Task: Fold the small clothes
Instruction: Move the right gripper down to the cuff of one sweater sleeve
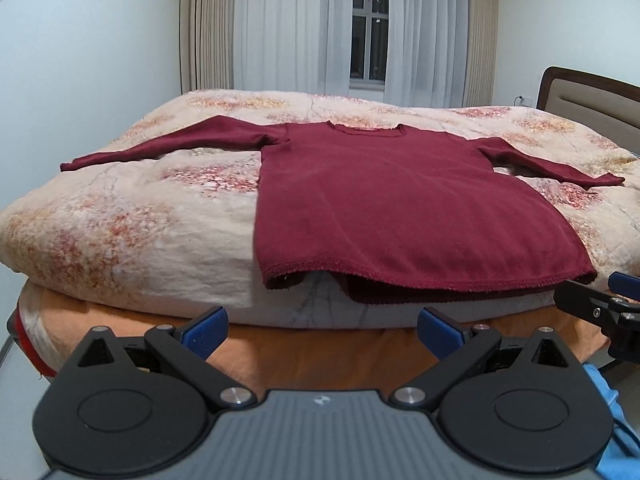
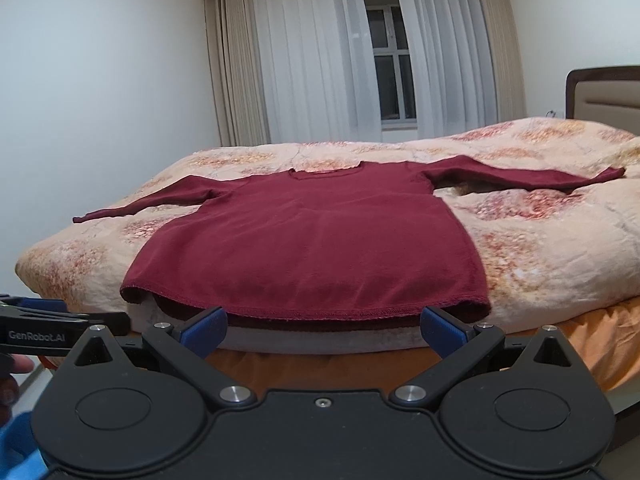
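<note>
While both are spread wide and hold nothing, the left tongs (image 1: 322,330) and right tongs (image 2: 323,330) hover just short of the hem of the maroon sweater (image 1: 384,196), which lies flat, sleeves out, on the bed's quilt (image 1: 132,216). Likely soft, light, limp knit; grasp at sleeve cuffs or hem corners.
</note>
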`<act>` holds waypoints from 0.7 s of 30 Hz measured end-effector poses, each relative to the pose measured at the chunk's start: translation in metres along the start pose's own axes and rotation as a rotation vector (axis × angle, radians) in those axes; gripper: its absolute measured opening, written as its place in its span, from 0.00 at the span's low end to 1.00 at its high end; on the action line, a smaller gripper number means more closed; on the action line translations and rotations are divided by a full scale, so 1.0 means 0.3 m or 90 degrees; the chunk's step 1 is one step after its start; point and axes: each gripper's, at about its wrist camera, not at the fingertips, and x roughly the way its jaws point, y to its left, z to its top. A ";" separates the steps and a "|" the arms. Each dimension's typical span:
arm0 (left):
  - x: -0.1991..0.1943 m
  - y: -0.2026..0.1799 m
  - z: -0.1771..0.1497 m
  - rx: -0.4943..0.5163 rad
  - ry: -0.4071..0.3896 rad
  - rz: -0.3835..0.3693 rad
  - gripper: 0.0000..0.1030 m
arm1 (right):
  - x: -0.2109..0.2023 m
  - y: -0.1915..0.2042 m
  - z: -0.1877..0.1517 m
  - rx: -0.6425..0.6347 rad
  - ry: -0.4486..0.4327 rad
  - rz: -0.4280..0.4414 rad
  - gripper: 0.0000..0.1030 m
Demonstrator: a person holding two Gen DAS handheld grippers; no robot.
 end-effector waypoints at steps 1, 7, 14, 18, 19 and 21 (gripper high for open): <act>0.011 -0.001 0.013 -0.003 0.001 0.005 1.00 | 0.014 -0.004 0.009 0.000 0.002 0.001 1.00; 0.105 -0.015 0.148 -0.012 0.007 0.027 1.00 | 0.120 -0.049 0.086 0.009 0.005 0.006 1.00; 0.260 -0.053 0.359 -0.011 -0.005 0.026 1.00 | 0.274 -0.173 0.221 0.050 0.008 -0.005 1.00; 0.359 -0.082 0.467 -0.008 -0.024 0.034 1.00 | 0.363 -0.264 0.296 0.063 0.017 -0.045 1.00; 0.384 -0.088 0.489 -0.011 -0.028 0.033 1.00 | 0.383 -0.290 0.312 0.068 0.020 -0.054 1.00; 0.435 -0.103 0.521 -0.013 -0.031 0.030 1.00 | 0.424 -0.344 0.334 0.080 0.026 -0.067 1.00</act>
